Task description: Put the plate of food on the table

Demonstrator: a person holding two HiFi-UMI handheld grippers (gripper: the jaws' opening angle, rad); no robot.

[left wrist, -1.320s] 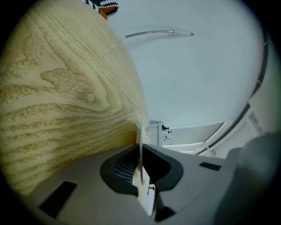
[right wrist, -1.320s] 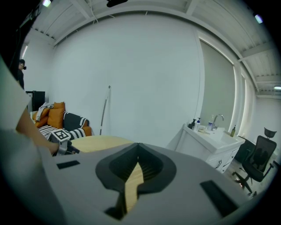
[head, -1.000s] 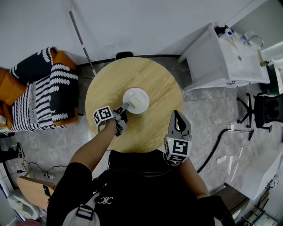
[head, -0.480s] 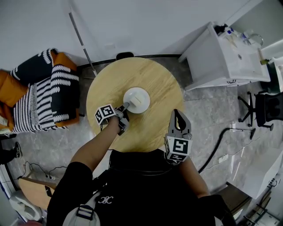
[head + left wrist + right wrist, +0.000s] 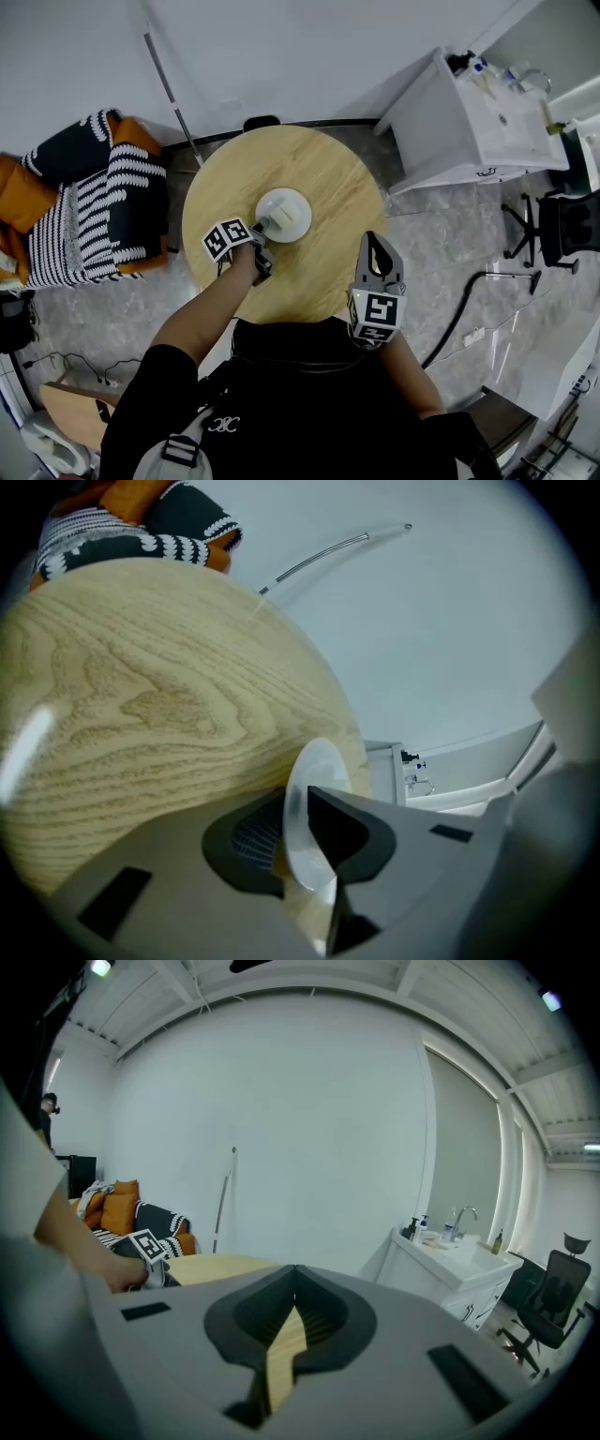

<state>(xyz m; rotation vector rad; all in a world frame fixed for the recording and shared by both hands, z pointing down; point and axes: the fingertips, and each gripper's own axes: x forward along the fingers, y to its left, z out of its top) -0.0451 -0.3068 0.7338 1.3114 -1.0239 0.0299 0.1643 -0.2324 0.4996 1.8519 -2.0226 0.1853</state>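
Around table [image 5: 323,183]: striped sofa [image 5: 103,206]; sink cabinet [image 5: 469,122]; office chair [image 5: 567,225]; plate [image 5: 284,214] centred.

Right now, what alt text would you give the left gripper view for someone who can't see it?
A white plate, seen edge-on, sits between the opening jaws of the left gripper, on a round wooden table. Behind are a pale wall, a striped cushion and a white cabinet.
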